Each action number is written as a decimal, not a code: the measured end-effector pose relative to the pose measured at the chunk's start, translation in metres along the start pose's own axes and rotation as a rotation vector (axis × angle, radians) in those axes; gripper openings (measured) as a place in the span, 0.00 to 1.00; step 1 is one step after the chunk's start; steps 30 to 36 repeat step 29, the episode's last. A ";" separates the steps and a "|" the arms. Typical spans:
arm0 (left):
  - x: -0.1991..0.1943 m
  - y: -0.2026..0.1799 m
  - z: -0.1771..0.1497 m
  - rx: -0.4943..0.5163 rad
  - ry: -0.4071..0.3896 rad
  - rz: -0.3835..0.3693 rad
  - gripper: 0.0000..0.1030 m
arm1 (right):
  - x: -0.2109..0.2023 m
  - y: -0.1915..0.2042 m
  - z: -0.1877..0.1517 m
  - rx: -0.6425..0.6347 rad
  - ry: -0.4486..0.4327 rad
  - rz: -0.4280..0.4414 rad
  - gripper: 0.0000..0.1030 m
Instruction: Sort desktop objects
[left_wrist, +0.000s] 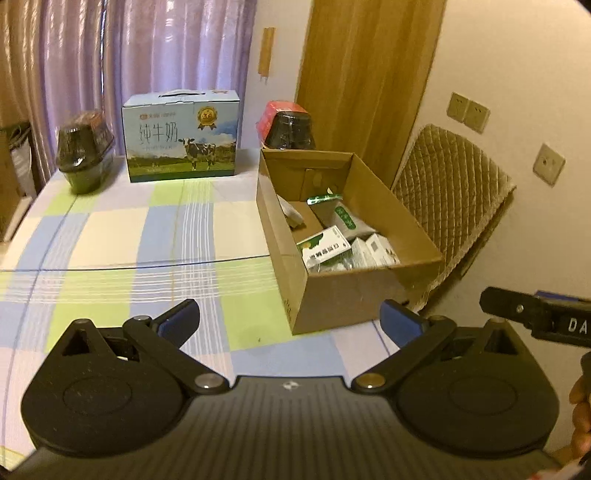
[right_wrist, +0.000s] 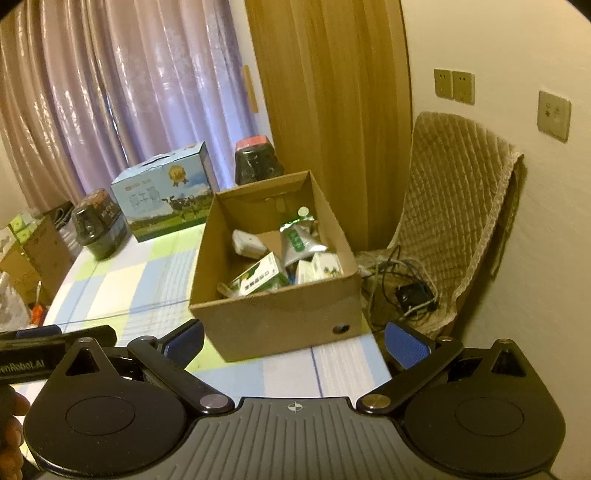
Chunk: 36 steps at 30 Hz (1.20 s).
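Observation:
An open cardboard box (left_wrist: 373, 291) (right_wrist: 280, 317) stands on the right part of the checked tablecloth. Inside it lie several small items: a green-and-white medicine carton (left_wrist: 325, 248) (right_wrist: 260, 278), a silver-green pouch (left_wrist: 345, 216) (right_wrist: 297, 240), small white cartons (left_wrist: 375, 251) (right_wrist: 319, 267) and a white block (right_wrist: 246, 243). My left gripper (left_wrist: 290, 323) hovers open over the table's near side, left of the box's front corner, nothing between its blue pads. My right gripper (right_wrist: 293, 341) is open too, just in front of the box's near wall, holding nothing.
A blue milk carton case (left_wrist: 181, 136) (right_wrist: 166, 192) stands at the table's far edge, with a dark lidded container (left_wrist: 84, 153) (right_wrist: 96, 225) at its left and another (left_wrist: 287, 127) (right_wrist: 257, 162) behind the box. A quilted chair (left_wrist: 452, 206) (right_wrist: 454, 206) with cables is right of the table.

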<state>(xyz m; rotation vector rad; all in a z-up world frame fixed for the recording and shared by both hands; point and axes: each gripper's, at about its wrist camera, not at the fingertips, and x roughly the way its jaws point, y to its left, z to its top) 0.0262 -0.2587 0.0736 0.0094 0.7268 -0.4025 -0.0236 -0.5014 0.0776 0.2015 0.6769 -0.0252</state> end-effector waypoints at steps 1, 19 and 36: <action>-0.002 -0.002 -0.002 0.004 0.009 -0.002 0.99 | -0.002 0.002 -0.002 -0.007 0.004 -0.003 0.98; -0.007 -0.010 -0.013 -0.030 0.037 -0.002 0.99 | -0.009 0.005 -0.014 -0.027 0.017 -0.001 0.98; -0.003 -0.006 -0.016 -0.045 0.051 0.000 0.99 | -0.004 0.004 -0.016 -0.028 0.024 -0.010 0.98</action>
